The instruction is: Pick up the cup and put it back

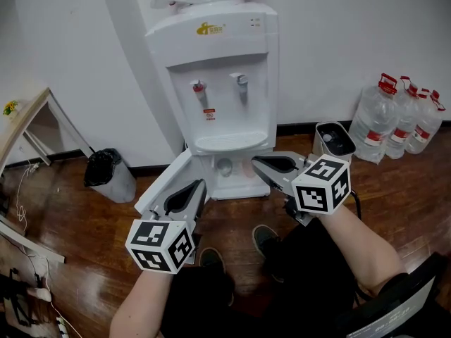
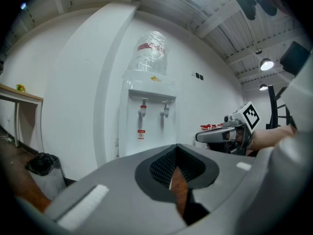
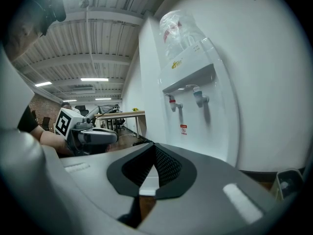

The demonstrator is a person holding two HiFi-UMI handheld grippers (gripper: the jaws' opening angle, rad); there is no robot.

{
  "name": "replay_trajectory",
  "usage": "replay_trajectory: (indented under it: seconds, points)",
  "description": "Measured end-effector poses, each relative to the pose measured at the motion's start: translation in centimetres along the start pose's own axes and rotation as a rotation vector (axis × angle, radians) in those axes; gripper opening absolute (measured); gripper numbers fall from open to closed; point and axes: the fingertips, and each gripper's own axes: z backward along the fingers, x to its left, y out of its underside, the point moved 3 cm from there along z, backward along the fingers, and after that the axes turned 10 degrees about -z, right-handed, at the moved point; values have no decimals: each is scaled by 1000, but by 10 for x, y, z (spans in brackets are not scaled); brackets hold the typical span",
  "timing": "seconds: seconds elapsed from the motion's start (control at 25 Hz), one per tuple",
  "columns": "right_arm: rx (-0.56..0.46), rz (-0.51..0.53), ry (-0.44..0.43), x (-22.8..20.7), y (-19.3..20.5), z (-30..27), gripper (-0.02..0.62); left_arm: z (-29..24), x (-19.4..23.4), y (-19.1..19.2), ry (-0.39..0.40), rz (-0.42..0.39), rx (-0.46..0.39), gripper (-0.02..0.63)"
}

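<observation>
Facing the white plastic water dispenser (image 1: 218,83), left gripper (image 1: 196,187) and right gripper (image 1: 258,165) sit closed and empty, so the pickup is not yet begun. Next, one must spread its jaws around the small pale cup (image 1: 224,166) in the lower cabinet.

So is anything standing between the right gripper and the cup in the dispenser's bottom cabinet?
Nothing visible: the cabinet door hangs open to the left, and the cup sits exposed ahead of the right gripper.

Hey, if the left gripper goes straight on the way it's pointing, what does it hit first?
Probably the water dispenser: the left gripper aims at its lower front, beside the open door. Depth is hard to judge.
</observation>
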Motion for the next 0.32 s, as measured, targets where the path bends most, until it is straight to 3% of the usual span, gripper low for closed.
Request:
replay_trajectory:
  seconds: [0.32]
  points:
    - [-6, 16, 9, -3, -3, 6, 0, -3, 0, 0, 6, 22, -9, 210]
